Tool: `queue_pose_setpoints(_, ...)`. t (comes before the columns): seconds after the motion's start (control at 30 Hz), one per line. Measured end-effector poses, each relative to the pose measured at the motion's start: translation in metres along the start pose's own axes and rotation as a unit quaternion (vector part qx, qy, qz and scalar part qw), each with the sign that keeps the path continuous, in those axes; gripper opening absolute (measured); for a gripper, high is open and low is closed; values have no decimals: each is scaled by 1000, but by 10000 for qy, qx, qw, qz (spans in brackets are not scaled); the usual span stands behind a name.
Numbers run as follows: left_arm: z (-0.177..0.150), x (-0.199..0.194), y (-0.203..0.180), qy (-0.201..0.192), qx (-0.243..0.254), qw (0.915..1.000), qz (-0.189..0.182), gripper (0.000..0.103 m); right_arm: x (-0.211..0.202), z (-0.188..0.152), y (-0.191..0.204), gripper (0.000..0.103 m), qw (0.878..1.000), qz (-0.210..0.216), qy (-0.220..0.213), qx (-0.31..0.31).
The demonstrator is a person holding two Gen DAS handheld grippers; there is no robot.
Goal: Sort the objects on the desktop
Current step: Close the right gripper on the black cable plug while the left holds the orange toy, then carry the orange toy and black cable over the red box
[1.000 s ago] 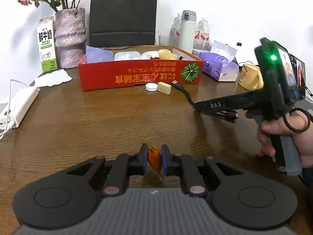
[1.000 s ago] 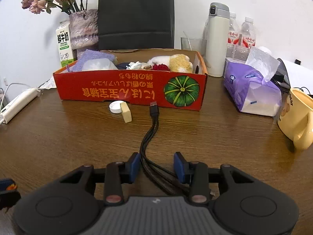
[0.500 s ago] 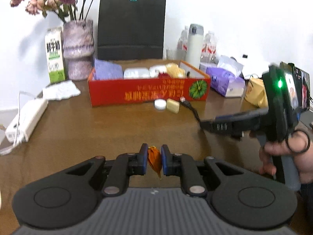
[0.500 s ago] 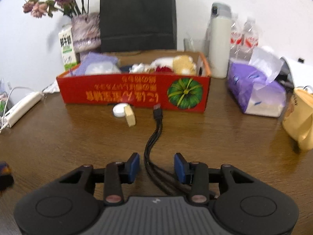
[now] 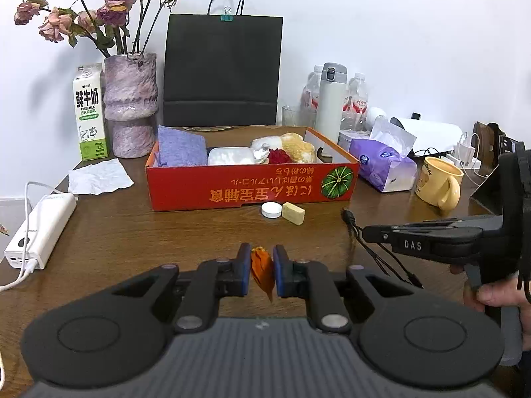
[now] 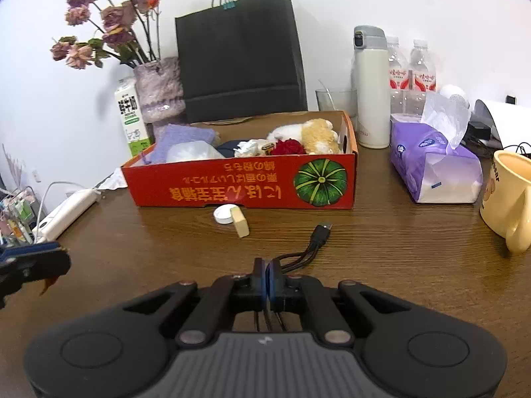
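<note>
While we look along the left gripper (image 5: 262, 273) first, its blue pads sit nearly together on a small crumpled orange scrap, perhaps a dried petal or wrapper (image 5: 262, 273), exactly as they did a second ago, so that piece is secured and held clear of the brown wooden tabletop (image 5: 132, 238). Ahead of it stands the shallow red cardboard box printed with a green pumpkin (image 5: 252, 189), already holding a lilac cloth, a plush toy and other bits; a round white cap (image 5: 271, 209) and a pale yellow eraser-like block (image 5: 293, 213) lie touching each other just in front of the box wall. To the right in this view we see the right gripper (image 5: 368, 232) from the side with its fingers drawn together, and the thin black multi-headed charging cable (image 5: 353, 229) trailing from its tip. Turning to the right wrist view, we find what has changed: the right gripper (image 6: 267, 280), whose jaws stood apart around the black cable (image 6: 310, 248) half a second ago, has just closed them, and the strands now run out from between the meeting pads toward the box, the plug end lying on the wood. We judge that both hands are now loaded, and the likely next step is carrying each item to the box.
</note>
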State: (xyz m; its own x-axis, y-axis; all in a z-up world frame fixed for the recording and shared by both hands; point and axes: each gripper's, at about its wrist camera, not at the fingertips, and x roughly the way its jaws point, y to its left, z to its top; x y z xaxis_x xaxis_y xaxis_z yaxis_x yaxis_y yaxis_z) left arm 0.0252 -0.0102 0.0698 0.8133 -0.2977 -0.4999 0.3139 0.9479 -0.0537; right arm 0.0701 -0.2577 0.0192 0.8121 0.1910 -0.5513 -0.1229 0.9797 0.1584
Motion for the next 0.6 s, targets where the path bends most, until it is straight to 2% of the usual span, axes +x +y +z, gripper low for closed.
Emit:
queue_pose_setpoints(0.17,-3,6,-2,141,14,9999,32,15,10,-10,0,2,9997,-176,179,24)
queue_pose_setpoints(0.6,-3,11,-11,221,240,9994,143,15,14,-16,-1,2,9996,-134,232,87)
